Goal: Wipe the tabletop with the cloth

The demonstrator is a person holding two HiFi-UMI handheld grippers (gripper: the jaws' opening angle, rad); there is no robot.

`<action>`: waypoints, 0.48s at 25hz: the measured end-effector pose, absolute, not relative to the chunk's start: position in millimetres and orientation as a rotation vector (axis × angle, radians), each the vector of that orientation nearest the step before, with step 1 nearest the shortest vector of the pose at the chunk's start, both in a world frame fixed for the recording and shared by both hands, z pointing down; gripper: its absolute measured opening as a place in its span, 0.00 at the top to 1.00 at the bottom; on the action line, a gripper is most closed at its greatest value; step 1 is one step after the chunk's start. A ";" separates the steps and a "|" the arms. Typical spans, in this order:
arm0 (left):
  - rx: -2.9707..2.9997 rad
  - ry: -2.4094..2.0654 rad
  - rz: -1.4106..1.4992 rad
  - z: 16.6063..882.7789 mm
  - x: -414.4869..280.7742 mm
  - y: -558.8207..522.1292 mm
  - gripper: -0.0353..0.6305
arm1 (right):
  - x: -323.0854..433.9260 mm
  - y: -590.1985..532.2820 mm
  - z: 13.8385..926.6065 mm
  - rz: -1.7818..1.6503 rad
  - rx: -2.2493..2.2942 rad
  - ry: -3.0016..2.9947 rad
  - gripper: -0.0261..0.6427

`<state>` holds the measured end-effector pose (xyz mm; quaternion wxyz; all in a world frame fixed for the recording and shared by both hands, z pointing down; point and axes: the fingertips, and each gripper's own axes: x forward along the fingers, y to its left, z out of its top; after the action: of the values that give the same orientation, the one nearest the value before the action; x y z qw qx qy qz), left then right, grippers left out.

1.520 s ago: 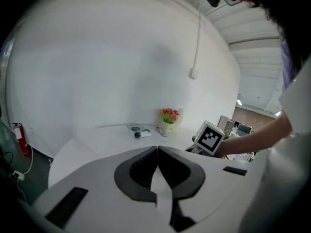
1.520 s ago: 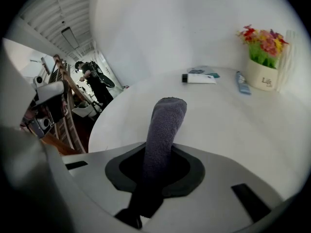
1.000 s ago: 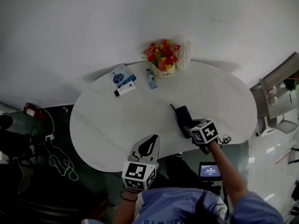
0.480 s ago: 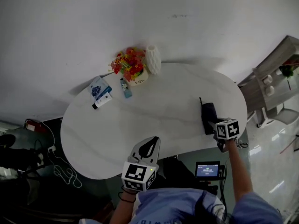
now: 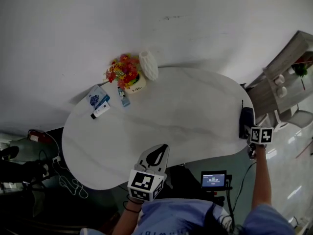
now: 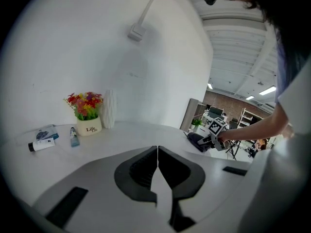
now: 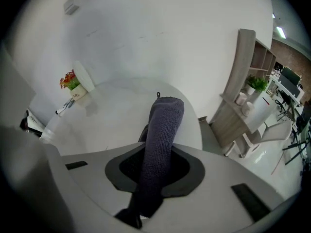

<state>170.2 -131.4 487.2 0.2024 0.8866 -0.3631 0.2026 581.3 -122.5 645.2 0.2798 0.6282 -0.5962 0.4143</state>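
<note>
Well, the right tool point(image 7: 155, 176) pinches the dark cloth point(image 7: 163, 125) at the right end of the table point(image 5: 161, 126) — press it flat and sweep back in overlapping passes, stopping short of the flowers point(image 5: 124, 71). The left tool point(image 6: 158, 171), pressed together and empty, hovers by the front edge.

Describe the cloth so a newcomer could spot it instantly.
Find the white oval table and go to its right end. The cloth lies there, clamped in the right hand-held gripper: dark grey and knitted, the only fabric on it.
</note>
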 end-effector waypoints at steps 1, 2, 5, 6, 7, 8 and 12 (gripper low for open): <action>2.473 -1.015 0.572 488.2 169.6 -130.9 0.92 | 590.7 -118.9 645.6 1.119 1.705 -1.583 0.85; 2.469 -1.020 0.579 489.1 168.2 -130.7 0.92 | 598.2 -115.9 646.0 1.127 1.724 -1.569 0.85; 2.452 -1.044 0.588 490.4 162.0 -128.5 0.92 | 610.8 -108.3 646.4 1.140 1.762 -1.540 0.85; 2.445 -1.054 0.587 490.1 159.4 -127.3 0.92 | 612.1 -106.8 645.6 1.137 1.767 -1.536 0.85; 2.437 -1.064 0.584 489.6 156.5 -126.2 0.92 | 612.1 -106.2 644.5 1.130 1.770 -1.534 0.85; 2.431 -1.074 0.582 489.2 153.1 -125.2 0.92 | 610.7 -106.7 643.3 1.124 1.772 -1.533 0.85; 2.402 -1.116 0.579 491.5 133.6 -120.0 0.92 | 588.5 -116.1 636.2 1.098 1.758 -1.575 0.85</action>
<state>133.6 -120.0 491.5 0.2134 0.8656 -0.4022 0.2085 588.5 -116.1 636.2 0.2657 0.6509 -0.5833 0.4067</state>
